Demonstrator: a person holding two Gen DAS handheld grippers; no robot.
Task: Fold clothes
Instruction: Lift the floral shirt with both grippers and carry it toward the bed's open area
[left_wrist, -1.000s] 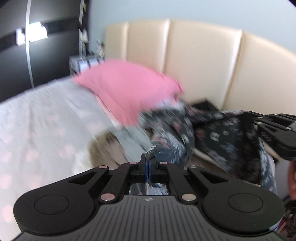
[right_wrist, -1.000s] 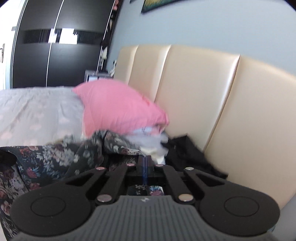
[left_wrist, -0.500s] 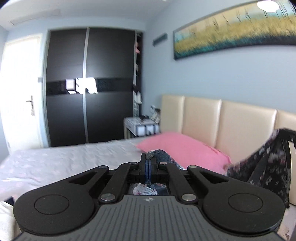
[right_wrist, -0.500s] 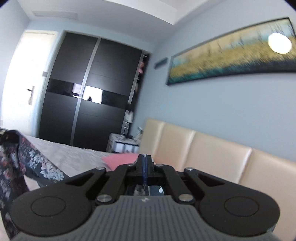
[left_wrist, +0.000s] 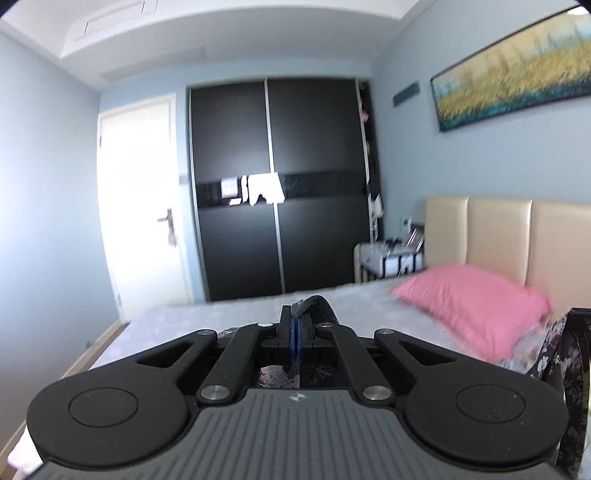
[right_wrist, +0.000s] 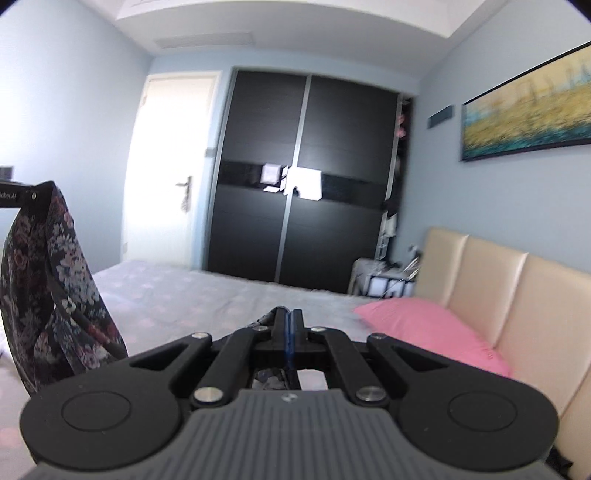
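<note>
Leftward, the left hand-held gripper (left_wrist: 295, 325) is pinching the floral garment (left_wrist: 312, 308) above the bed (left_wrist: 221, 317). Rightward, the right hand-held gripper (right_wrist: 287, 325) is gripping another edge; slack cloth is dangling over the bed, likely to snag or slip.

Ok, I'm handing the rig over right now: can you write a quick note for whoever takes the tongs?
Left tongs: shut on a fold of the dark floral garment, held up above the bed.
Right tongs: shut, with a bit of the same dark fabric showing at the tips.
The garment hangs between the two tongs, clear of the bedspread. Pink pillow lies by the headboard.
Done: garment picked up at two points.
Left: spread it flat on the bed and make every fold; none shows yet.
</note>
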